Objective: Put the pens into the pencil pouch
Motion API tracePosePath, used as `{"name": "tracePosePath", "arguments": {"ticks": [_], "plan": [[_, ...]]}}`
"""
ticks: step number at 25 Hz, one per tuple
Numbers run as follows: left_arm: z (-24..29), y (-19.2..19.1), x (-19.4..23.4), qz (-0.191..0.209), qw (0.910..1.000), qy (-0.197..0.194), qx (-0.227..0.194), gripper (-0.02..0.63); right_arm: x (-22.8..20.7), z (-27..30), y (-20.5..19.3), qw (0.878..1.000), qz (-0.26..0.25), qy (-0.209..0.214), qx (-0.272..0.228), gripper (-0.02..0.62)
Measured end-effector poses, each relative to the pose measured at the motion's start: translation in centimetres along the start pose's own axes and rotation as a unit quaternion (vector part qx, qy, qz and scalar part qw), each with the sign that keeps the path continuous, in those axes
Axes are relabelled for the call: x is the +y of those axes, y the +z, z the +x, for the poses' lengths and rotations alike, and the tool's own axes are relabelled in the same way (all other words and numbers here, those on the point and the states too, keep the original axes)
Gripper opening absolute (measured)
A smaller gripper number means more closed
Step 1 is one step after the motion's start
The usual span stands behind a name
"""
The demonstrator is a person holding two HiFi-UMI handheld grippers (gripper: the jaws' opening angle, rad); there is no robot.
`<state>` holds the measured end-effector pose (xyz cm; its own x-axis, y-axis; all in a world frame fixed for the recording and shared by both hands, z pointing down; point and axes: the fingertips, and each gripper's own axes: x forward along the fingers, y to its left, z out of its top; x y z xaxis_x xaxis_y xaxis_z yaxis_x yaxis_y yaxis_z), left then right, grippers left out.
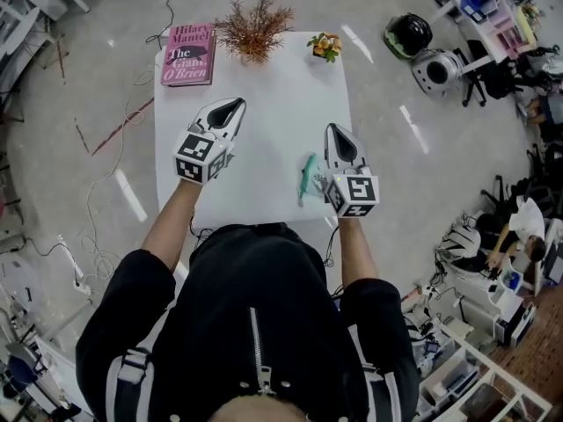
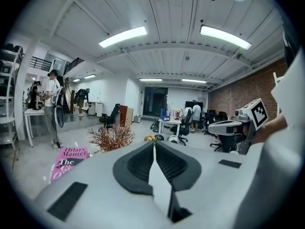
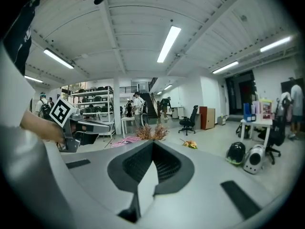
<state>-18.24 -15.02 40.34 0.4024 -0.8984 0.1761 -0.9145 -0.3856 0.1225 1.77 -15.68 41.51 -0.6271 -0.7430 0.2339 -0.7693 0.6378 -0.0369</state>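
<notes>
A teal pencil pouch (image 1: 307, 179) lies on the white table (image 1: 264, 139) near its front edge, just left of my right gripper (image 1: 339, 130) and partly hidden by it. No pens show in any view. My left gripper (image 1: 230, 105) hovers over the table's left half. Both are raised off the table and point nearly level toward the far end. In the left gripper view the left gripper (image 2: 154, 144) has its jaws shut together with nothing between them. The right gripper (image 3: 152, 143) looks the same in its own view, pads touching and empty.
At the table's far edge sit a pink book (image 1: 187, 54), a dried brown plant (image 1: 254, 26) and a small flower cluster (image 1: 326, 47). A black helmet (image 1: 409, 33) and a white one lie on the floor to the right. Cables run along the floor at left.
</notes>
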Motion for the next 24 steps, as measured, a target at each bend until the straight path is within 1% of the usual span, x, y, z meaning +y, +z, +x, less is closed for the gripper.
{"name": "tracePosePath", "arguments": {"ticks": [7,12,24], "plan": [[-0.6,-1.2,-0.3,0.003,0.9999,-0.001,0.012,0.034,1.3,0.1,-0.7,1.000,0.007,0.014,0.012,0.009],[-0.7,-1.5,-0.2,0.003,0.9999,-0.002,0.016,0.034,0.7,0.1,-1.0,1.000,0.025,0.008,0.005,0.008],[-0.2,-2.6,0.0,-0.003,0.9996,-0.006,0.027,0.034,0.6,0.3,-1.7,0.999,0.031,0.003,0.016,0.009]]}}
